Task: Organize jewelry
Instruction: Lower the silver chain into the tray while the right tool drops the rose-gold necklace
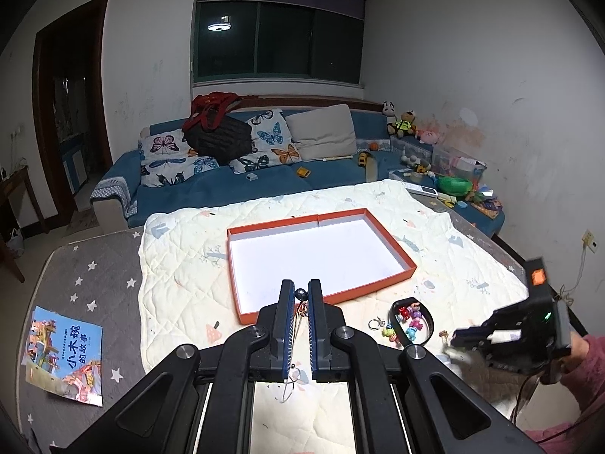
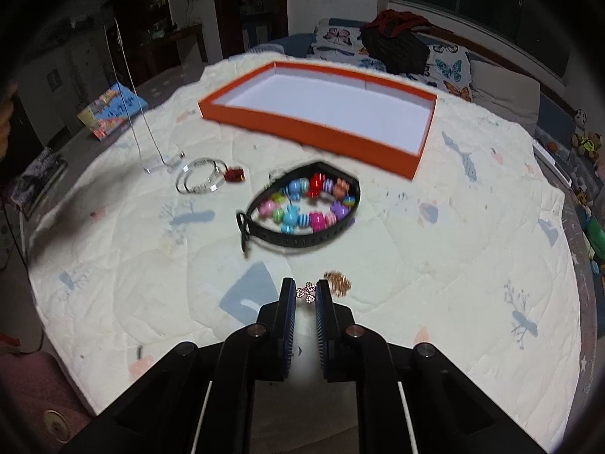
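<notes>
My left gripper (image 1: 301, 290) hangs over the near rim of the orange tray (image 1: 295, 223), shut on a thin necklace (image 1: 290, 386) with a dark bead (image 1: 301, 295) at the fingertips. From the right wrist camera, that chain (image 2: 130, 87) drops to the quilt at the left. My right gripper (image 2: 305, 292) is low over the quilt, shut on a small sparkly charm (image 2: 307, 293). A second coppery piece (image 2: 337, 283) lies just beside it. A black strap (image 2: 302, 240) encircles a colourful bead bracelet (image 2: 302, 204). Silver bangles (image 2: 196, 181) lie left of it.
A cream quilt (image 1: 181, 265) covers the table, with the orange tray (image 2: 302, 128) at its middle. A picture book (image 1: 64, 352) lies on the grey star mat at the left. Beyond the table is a blue sofa (image 1: 227, 185). Toys are piled at the far right.
</notes>
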The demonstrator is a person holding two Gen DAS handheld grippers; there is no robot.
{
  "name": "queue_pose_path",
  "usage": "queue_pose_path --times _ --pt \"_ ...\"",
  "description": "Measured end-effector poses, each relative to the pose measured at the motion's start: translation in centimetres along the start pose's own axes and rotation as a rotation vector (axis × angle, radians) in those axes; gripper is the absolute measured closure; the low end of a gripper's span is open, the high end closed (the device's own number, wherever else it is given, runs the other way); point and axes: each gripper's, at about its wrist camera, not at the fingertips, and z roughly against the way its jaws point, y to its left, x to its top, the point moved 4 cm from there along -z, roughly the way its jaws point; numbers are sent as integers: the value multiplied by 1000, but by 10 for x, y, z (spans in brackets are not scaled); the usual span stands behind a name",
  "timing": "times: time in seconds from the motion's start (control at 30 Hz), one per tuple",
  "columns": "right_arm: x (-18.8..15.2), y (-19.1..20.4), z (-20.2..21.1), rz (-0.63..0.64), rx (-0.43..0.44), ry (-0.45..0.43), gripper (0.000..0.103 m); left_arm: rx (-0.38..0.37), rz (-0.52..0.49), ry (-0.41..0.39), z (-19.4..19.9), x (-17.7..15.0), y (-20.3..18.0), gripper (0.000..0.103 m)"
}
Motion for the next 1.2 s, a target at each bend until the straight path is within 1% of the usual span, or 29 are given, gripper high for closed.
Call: queue_pose_path --times 0.2,0.37,0.57,0.8,1.0,1.1,1.2 --pt "40 -9 33 -3 20 -107 90 0 -11 -26 2 12 -2 97" --pt "75 -17 58 0 21 -194 90 4 -37 -66 6 35 -4 97" --pt "106 -26 71 19 11 -251 90 9 -47 -89 2 63 -2 97" --pt "131 -42 68 16 -12 -278 90 20 -58 -114 -12 104 5 97" --pt "143 -53 46 -4 -20 -257 90 35 -50 -137 -22 139 19 97" --pt "146 -57 32 -8 -24 -241 90 43 -48 -134 -34 149 26 97" --pt "143 -60 18 -22 -18 -212 90 37 -22 -100 -56 151 37 97"
